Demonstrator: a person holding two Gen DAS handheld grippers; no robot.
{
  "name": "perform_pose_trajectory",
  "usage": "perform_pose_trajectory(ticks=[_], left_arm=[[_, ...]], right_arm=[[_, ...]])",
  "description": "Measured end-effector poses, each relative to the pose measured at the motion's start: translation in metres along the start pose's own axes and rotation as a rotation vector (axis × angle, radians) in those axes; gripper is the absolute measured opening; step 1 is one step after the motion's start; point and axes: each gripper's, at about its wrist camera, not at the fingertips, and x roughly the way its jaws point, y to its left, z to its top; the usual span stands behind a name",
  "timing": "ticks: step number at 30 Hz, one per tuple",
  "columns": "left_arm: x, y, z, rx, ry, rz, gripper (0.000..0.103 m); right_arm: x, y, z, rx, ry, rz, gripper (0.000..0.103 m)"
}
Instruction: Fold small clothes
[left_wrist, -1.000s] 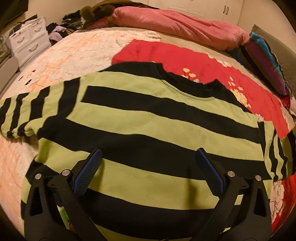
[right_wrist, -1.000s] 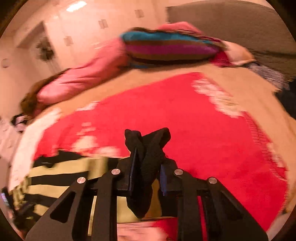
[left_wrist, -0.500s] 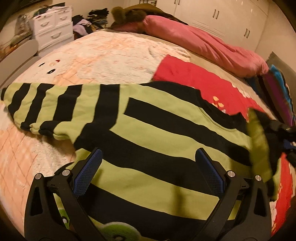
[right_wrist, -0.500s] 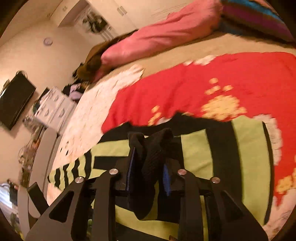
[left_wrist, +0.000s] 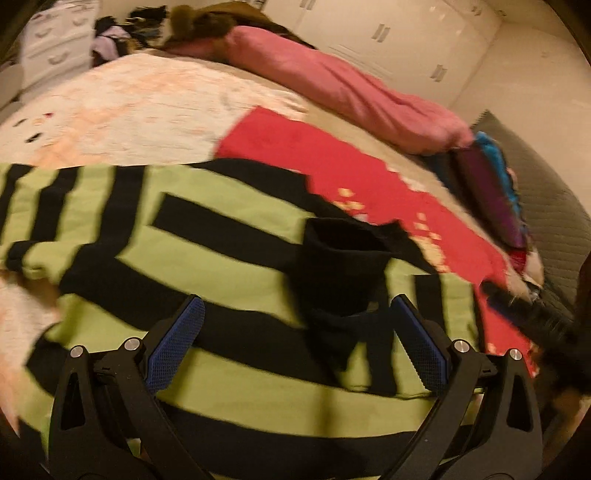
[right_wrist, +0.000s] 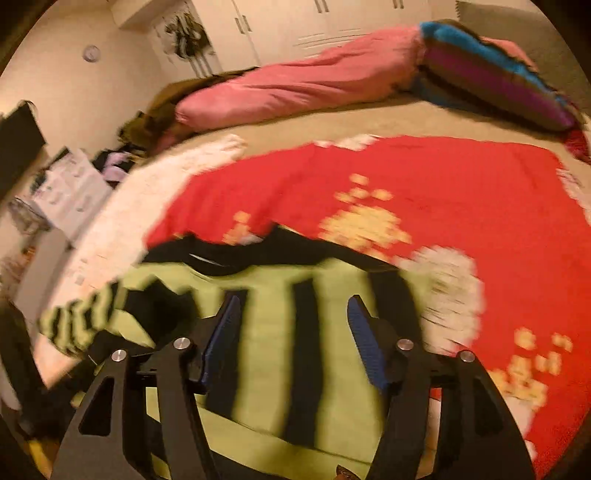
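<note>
On the bed (left_wrist: 155, 110), green-and-black striped sweater (left_wrist: 207, 258), sleeve folded across; left hand-held gripper (left_wrist: 299, 339) spread, right hand-held gripper (right_wrist: 291, 336) opening, empty.

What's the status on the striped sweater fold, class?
Left tongs open, empty. Right tongs opening, nothing between them. Striped sweater flat on bed, right sleeve folded across its body. Nothing obstructing.

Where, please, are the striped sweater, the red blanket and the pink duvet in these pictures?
striped sweater (left_wrist: 229, 266), left wrist view, on a green stripe of its body.
red blanket (right_wrist: 461, 192), right wrist view, on its plain red middle.
pink duvet (left_wrist: 332, 85), left wrist view, on its rolled middle.
</note>
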Motion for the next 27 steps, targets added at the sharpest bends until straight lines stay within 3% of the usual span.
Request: perform_pose_trajectory(ticks=[3, 7, 8, 9, 10, 11, 12, 15, 18, 22, 24, 25, 27], left_arm=[[0.023, -0.023, 0.004, 0.004, 0.054, 0.017, 0.095], [0.072, -0.055, 0.005, 0.119, 0.151, 0.172, 0.093], [0.08, -0.055, 0.004, 0.132, 0.143, 0.165, 0.076], [0.081, -0.052, 0.003, 0.134, 0.133, 0.145, 0.049], [0.082, -0.049, 0.003, 0.14, 0.126, 0.145, 0.041], [0.076, -0.043, 0.006, 0.151, 0.102, 0.136, 0.025], [0.068, -0.039, 0.009, 0.156, 0.076, 0.113, 0.021], [0.031, -0.02, 0.027, 0.139, -0.053, 0.011, 0.02], [0.007, -0.007, 0.038, 0.129, -0.122, -0.021, 0.021], [0.017, 0.024, 0.038, 0.066, -0.079, -0.065, 0.025], [0.028, 0.035, 0.036, 0.042, -0.044, -0.06, 0.038], [0.031, 0.038, 0.036, 0.035, -0.036, -0.047, 0.04], [0.036, 0.048, 0.034, -0.005, -0.016, 0.001, 0.056]], right_arm=[[-0.006, -0.025, -0.018, 0.035, 0.01, -0.044, 0.061], [-0.009, -0.048, -0.031, 0.116, 0.035, -0.034, 0.064], [-0.009, -0.049, -0.032, 0.116, 0.04, -0.035, 0.064], [-0.01, -0.051, -0.031, 0.115, 0.04, -0.047, 0.064], [-0.012, -0.05, -0.031, 0.113, 0.033, -0.048, 0.065], [-0.013, -0.049, -0.031, 0.106, 0.028, -0.04, 0.065], [-0.014, -0.047, -0.031, 0.101, 0.026, -0.042, 0.064], [-0.011, -0.036, -0.03, 0.074, 0.021, -0.029, 0.065], [-0.003, -0.019, -0.032, 0.025, 0.031, -0.02, 0.064], [0.013, -0.003, -0.035, 0.007, 0.064, -0.018, 0.064], [0.024, 0.004, -0.038, -0.016, 0.084, -0.035, 0.064], [0.028, 0.006, -0.039, -0.025, 0.092, -0.045, 0.064], [0.038, 0.007, -0.044, -0.041, 0.125, -0.09, 0.064]])
